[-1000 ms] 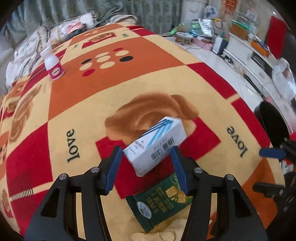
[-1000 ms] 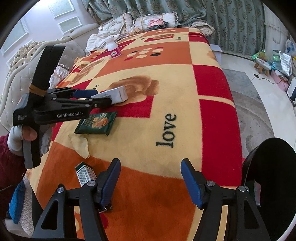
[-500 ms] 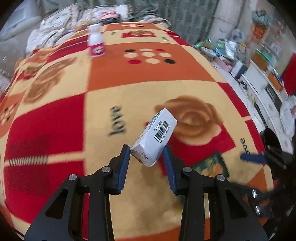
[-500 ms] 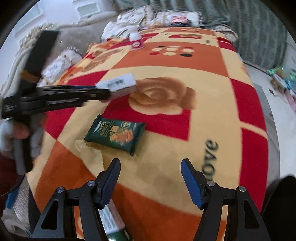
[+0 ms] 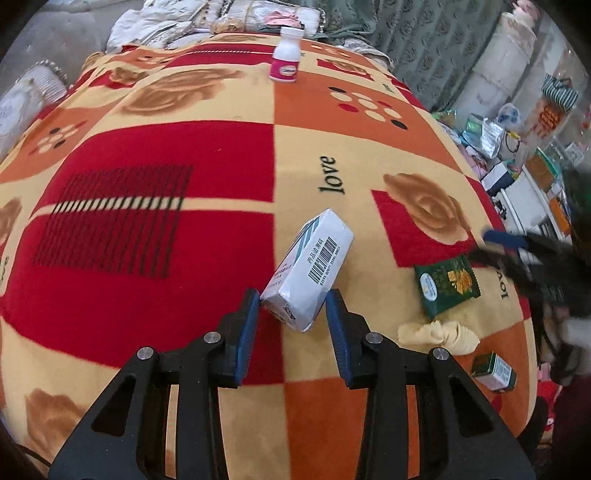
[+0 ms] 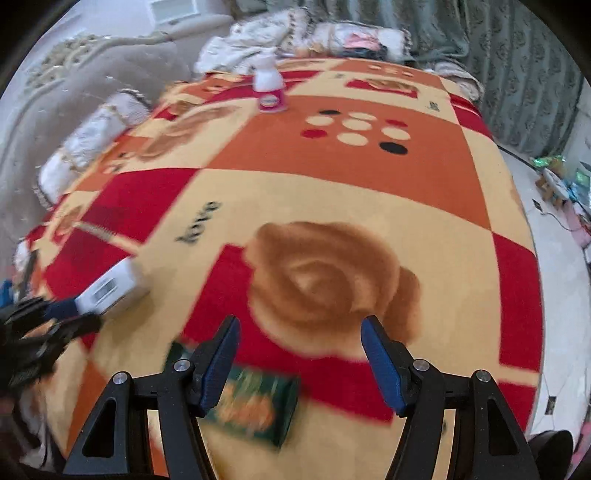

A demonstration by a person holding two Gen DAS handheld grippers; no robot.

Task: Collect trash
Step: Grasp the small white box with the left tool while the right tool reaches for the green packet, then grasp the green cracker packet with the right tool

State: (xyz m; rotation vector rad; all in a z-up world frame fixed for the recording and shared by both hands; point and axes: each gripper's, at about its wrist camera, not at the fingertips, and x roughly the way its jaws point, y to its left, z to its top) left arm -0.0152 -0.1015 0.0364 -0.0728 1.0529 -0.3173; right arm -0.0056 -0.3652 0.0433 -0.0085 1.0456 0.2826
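My left gripper (image 5: pixel 291 302) is shut on a white carton with a barcode (image 5: pixel 310 267) and holds it above the patterned blanket (image 5: pixel 147 221). It also shows blurred in the right wrist view (image 6: pixel 110 290). My right gripper (image 6: pixel 299 332) is open and empty, just above a green snack packet (image 6: pixel 255 406) lying on the blanket, which also shows in the left wrist view (image 5: pixel 445 284). A crumpled yellow tissue (image 5: pixel 437 332) and a small green box (image 5: pixel 493 371) lie near the blanket's edge. A white and pink bottle (image 5: pixel 285 59) stands at the far end.
Pillows and bedding (image 6: pixel 295 33) lie beyond the far end. A padded headboard (image 6: pixel 74 85) is at the left. Cluttered floor and shelves (image 5: pixel 524 155) lie to the right of the bed.
My left gripper has swung left with the white carton in it. My right gripper has moved forward and down over the green snack packet, still open.
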